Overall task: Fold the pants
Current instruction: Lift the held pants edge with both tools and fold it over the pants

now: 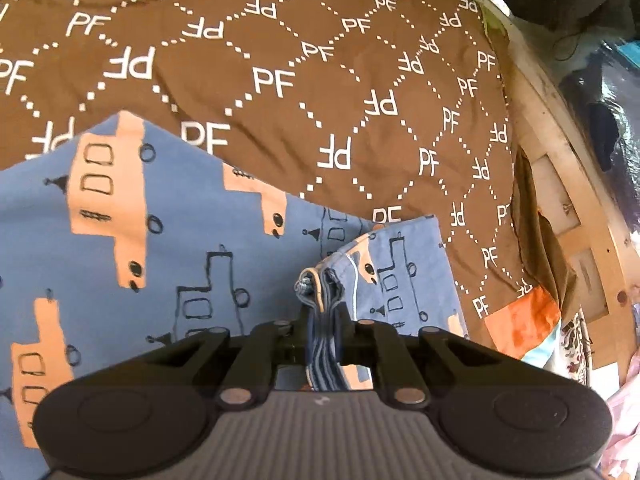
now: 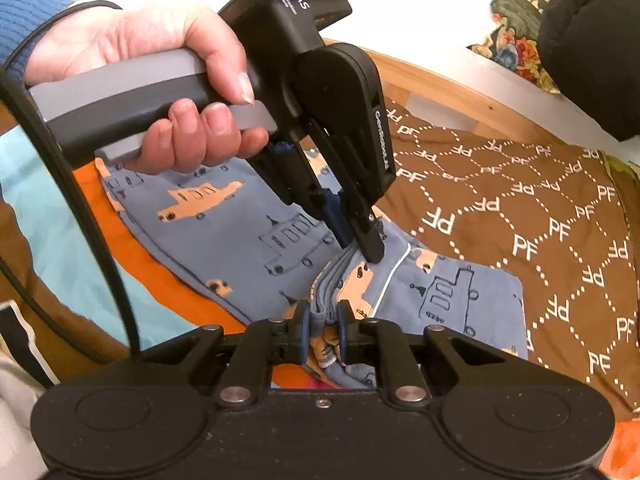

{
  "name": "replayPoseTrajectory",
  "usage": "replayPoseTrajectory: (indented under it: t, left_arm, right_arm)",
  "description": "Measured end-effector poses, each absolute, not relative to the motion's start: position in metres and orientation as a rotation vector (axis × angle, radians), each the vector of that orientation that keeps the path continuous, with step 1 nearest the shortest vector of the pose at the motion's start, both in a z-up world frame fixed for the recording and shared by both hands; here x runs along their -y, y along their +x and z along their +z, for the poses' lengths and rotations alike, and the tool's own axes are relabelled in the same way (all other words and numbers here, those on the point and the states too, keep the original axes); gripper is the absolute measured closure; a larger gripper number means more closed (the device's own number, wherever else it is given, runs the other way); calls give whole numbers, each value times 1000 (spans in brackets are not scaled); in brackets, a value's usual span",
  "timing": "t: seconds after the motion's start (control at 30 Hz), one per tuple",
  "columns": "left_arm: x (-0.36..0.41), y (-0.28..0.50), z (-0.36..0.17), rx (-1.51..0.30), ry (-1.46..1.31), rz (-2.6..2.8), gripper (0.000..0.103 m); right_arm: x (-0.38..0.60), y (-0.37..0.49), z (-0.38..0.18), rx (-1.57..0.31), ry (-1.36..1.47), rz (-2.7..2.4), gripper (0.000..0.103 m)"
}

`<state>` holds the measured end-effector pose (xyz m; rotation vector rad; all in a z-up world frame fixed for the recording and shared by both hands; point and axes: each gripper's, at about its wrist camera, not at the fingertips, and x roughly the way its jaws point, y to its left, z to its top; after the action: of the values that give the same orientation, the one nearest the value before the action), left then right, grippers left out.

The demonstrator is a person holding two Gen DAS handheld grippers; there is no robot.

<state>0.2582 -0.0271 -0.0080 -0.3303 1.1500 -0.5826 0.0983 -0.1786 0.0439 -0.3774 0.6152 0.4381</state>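
On brown bedspread, pants bunched between both clamped grippers.

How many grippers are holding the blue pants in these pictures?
2. The right gripper pinches the bunched edge of the blue pants nearest its camera. The left gripper, held by a hand, pinches the same edge just beyond. No others show.
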Motion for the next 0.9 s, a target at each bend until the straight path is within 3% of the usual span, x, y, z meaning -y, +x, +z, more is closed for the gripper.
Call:
replayPoseTrajectory:
  t: [0.3,0.6,0.67,0.73,0.77,0.83,0.9]
  left_arm:
    - [-44,256,0,-1097,-376,-540,93]
    - [-89,250,-13,-1099,-406,-475,92]
    - [-88,249,-15,-1097,-410,-452,84]
    - [-90,245,-11,-1088,-392,-414,62]
    - [-90,241,-6,-1067,-369,-402,59]
    - [-89,230,6,-996,-284,-351,48]
    - [-82,220,16,-912,-209,-298,46]
  right_arm:
    - [125,113,62,-617,-364,536,88]
    - [78,118,46,-672,-413,652,88]
    - [78,118,45,-669,-422,662,80]
    - [88,117,50,-657,-404,673,68]
    - [97,115,54,-635,-408,668,63]
    - [123,112,62,-569,-424,616,62]
    - [150,119,63,-521,-485,494,54]
